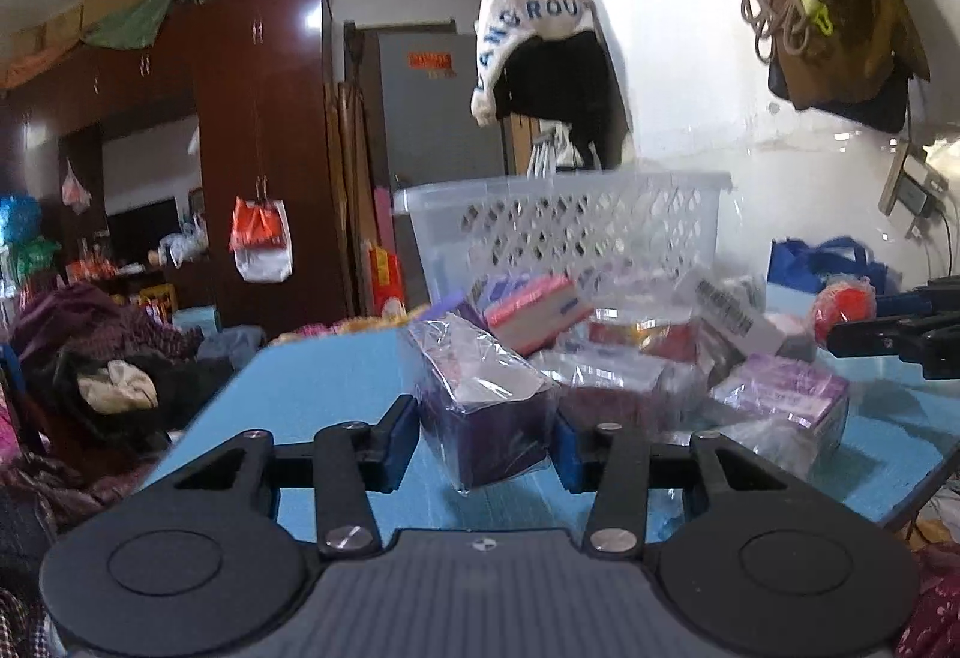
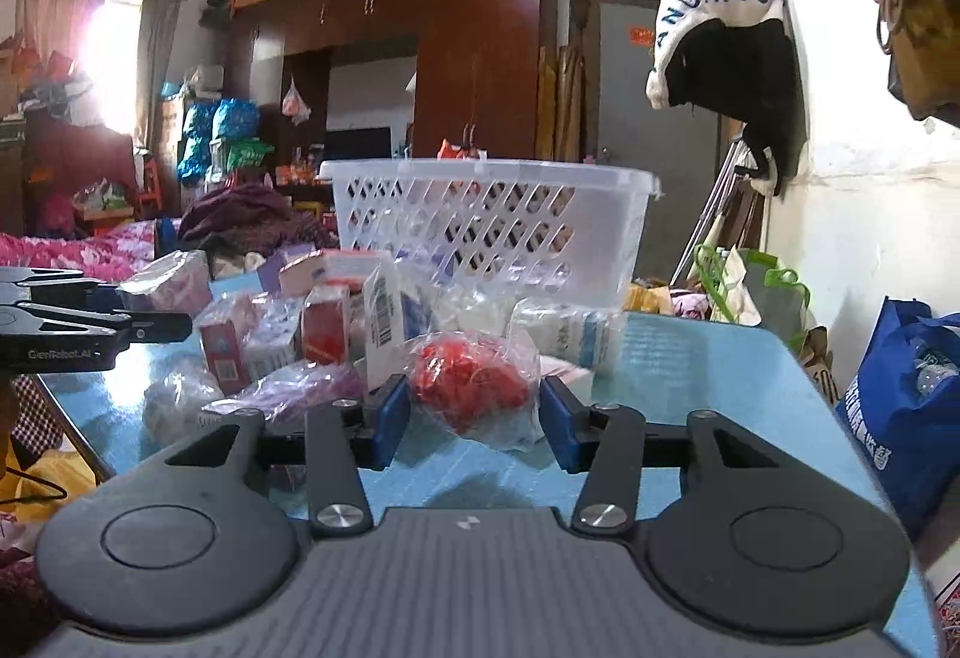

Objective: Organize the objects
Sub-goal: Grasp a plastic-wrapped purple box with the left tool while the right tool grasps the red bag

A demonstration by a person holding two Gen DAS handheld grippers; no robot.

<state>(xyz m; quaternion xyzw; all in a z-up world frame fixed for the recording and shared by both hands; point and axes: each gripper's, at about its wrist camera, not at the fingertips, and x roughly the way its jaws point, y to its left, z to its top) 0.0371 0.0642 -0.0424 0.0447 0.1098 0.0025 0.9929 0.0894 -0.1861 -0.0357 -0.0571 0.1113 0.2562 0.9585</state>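
Note:
A pile of small wrapped boxes and packets lies on the blue table (image 1: 312, 388) in front of a clear plastic basket (image 1: 570, 220). My left gripper (image 1: 486, 442) is open, its blue pads on either side of a dark purple wrapped box (image 1: 486, 418) without closing on it. My right gripper (image 2: 474, 424) is open around a clear bag of red items (image 2: 474, 388), which also shows in the left wrist view (image 1: 840, 304). The basket (image 2: 492, 226) stands behind the pile in the right wrist view. The left gripper (image 2: 150, 325) shows at the left there.
A pink and white box (image 1: 534, 310) and a barcode box (image 1: 732, 316) lie in the pile. A blue bag (image 2: 906, 400) stands right of the table. A bed with clothes (image 1: 90, 358) lies to the left. A jacket (image 1: 552, 58) hangs on the wall.

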